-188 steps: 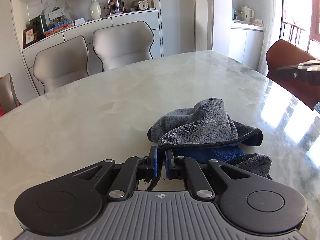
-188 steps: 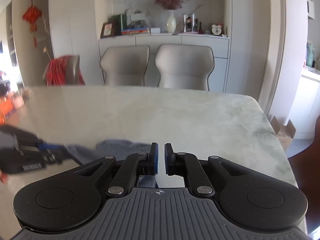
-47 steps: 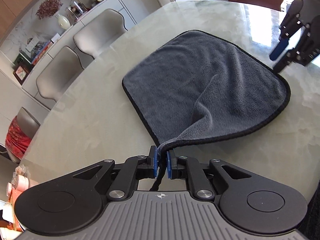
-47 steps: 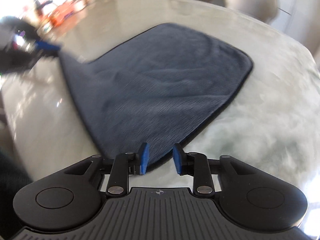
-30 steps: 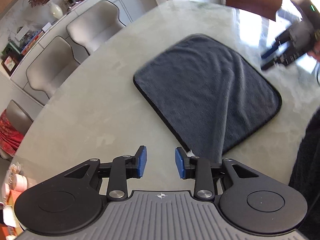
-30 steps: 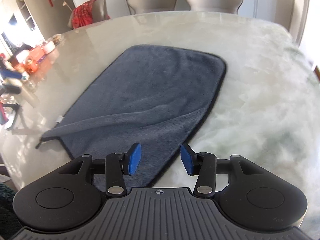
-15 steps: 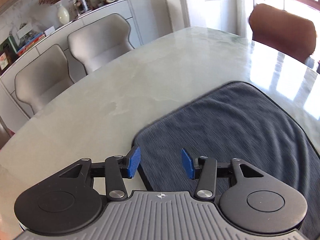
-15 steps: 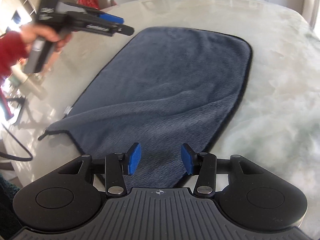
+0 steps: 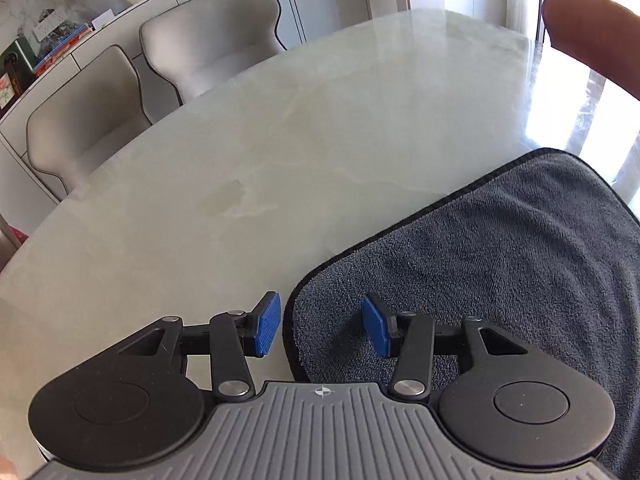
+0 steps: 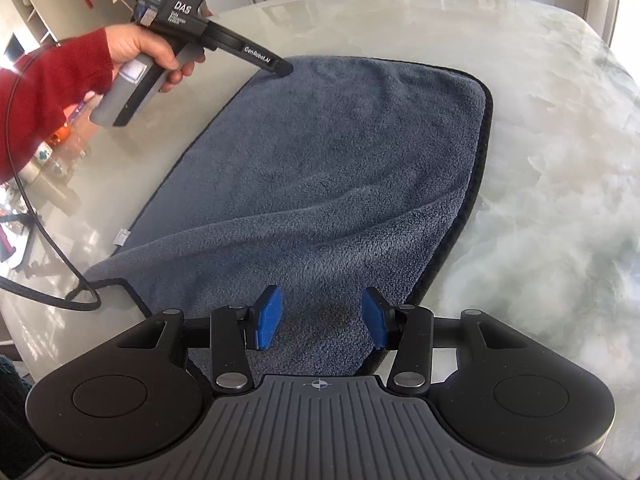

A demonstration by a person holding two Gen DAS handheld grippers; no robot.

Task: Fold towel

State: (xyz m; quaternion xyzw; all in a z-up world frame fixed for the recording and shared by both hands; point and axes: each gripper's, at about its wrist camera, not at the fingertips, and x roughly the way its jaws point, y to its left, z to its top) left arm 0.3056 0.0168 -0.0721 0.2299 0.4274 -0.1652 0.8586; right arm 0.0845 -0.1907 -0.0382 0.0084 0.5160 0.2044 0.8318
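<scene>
A dark grey towel [image 10: 332, 184] with black piping lies spread on the marble table [image 10: 552, 184], with a raised crease across its near half. My left gripper [image 9: 322, 330] is open and empty, its jaws straddling the towel's far left corner [image 9: 304, 292]; it also shows in the right wrist view [image 10: 280, 68], held by a hand in a red sleeve, tip down at that corner. My right gripper [image 10: 320, 316] is open and empty, low over the towel's near right part. The towel also shows in the left wrist view [image 9: 500, 264].
Two beige chairs [image 9: 208, 40] stand at the table's far side before a sideboard [image 9: 60, 36]. A brown chair [image 9: 592, 36] is at the right. A black cable [image 10: 44, 248] trails over the left table edge, near small items [image 10: 48, 156].
My left gripper let go of the near corner, opened, and moved to the towel's far left corner, now lower over it. The right gripper stays open over the near right part.
</scene>
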